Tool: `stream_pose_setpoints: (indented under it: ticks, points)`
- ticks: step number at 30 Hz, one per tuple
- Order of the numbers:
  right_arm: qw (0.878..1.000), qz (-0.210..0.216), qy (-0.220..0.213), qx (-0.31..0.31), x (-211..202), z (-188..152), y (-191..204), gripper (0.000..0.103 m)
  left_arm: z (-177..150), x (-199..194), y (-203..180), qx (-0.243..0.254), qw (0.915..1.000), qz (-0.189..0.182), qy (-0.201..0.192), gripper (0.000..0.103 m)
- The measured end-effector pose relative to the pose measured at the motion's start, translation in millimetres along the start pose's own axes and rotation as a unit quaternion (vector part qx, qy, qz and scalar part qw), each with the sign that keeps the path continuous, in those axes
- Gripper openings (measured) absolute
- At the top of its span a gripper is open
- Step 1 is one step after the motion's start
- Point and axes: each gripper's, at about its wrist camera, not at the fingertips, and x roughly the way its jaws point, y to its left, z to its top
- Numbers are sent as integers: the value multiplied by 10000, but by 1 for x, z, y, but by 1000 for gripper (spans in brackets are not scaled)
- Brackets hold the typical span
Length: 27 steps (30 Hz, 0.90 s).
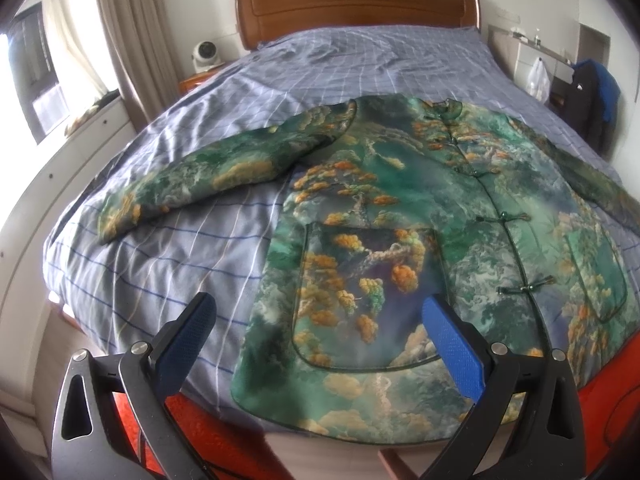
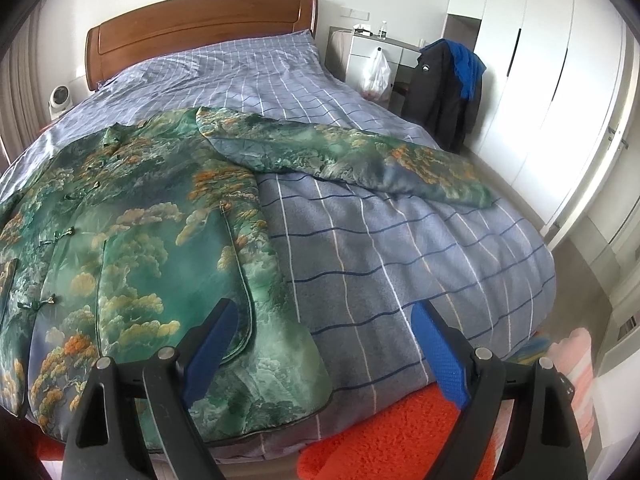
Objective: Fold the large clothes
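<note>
Both the left hand-held gripper and the right hand-held gripper hang wide open and empty above the hem of the green patterned jacket, spread flat, sleeves out, on the checked bed.

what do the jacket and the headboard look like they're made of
Jacket: likely satin or silk-like brocade with padding; it has a soft sheen, a printed landscape pattern and puffy edges. Headboard: wood, apparently varnished; reddish-brown with a smooth gloss.
</note>
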Motion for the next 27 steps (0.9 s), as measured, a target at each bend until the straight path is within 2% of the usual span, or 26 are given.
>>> stream_pose_setpoints:
  ticks: [2, 4, 6, 8, 10, 11, 12, 13, 14, 16, 18, 20, 22, 23, 24, 26, 27]
  points:
    - [9999, 119, -13, 21, 2, 1, -2, 87, 0, 0, 1, 8, 10000, 31, 9, 103]
    - [9977, 592, -84, 318, 8, 9, -19, 87, 1, -2, 2, 4, 10000, 50, -4, 103]
    - [9906, 1064, -261, 819, 21, 18, -52, 87, 2, -4, 5, -39, 10000, 59, -53, 103]
    - [9778, 1306, -395, 1588, 46, 29, -103, 87, 1, -6, 9, -106, 9999, 74, -86, 103]
    - [9541, 1326, -275, 2671, 84, 32, -169, 87, -1, -4, 13, -188, 9998, 88, -61, 103]
    - [9456, 1301, -183, 2975, 96, 32, -186, 87, -1, -3, 15, -212, 9997, 95, -34, 103]
    - [9284, 1246, -51, 3499, 115, 28, -214, 86, -2, -1, 16, -231, 9997, 103, 11, 103]
    - [9181, 1307, -32, 3742, 126, 26, -227, 85, -2, 1, 16, -236, 9996, 110, 50, 103]
    - [9046, 1471, -56, 4001, 139, 26, -241, 79, -2, 3, 16, -233, 9996, 117, 95, 103]
    - [8865, 1745, -125, 4285, 158, 33, -255, 75, -2, 3, 14, -220, 9996, 123, 111, 103]
    - [8795, 1836, -115, 4389, 176, 44, -260, 74, -1, 3, 11, -208, 9996, 139, 114, 103]
    - [8739, 1715, 89, 4548, 202, 55, -263, 71, -1, 4, 9, -220, 9996, 148, 133, 103]
    - [8640, 1407, 315, 4823, 225, 61, -266, 55, -1, 4, 10, -236, 9995, 153, 167, 103]
    - [8624, 1323, 323, 4875, 229, 65, -266, 33, -2, 3, 11, -240, 9995, 154, 165, 103]
    - [8655, 1265, 352, 4835, 232, 73, -264, 17, -3, 2, 13, -241, 9995, 168, 147, 103]
    - [8916, 1002, 160, 4412, 215, 109, -250, 12, -5, 3, 17, -254, 9994, 210, 123, 103]
    - [9072, 1026, -53, 4080, 200, 132, -237, 11, -5, 5, 19, -294, 9992, 228, 128, 103]
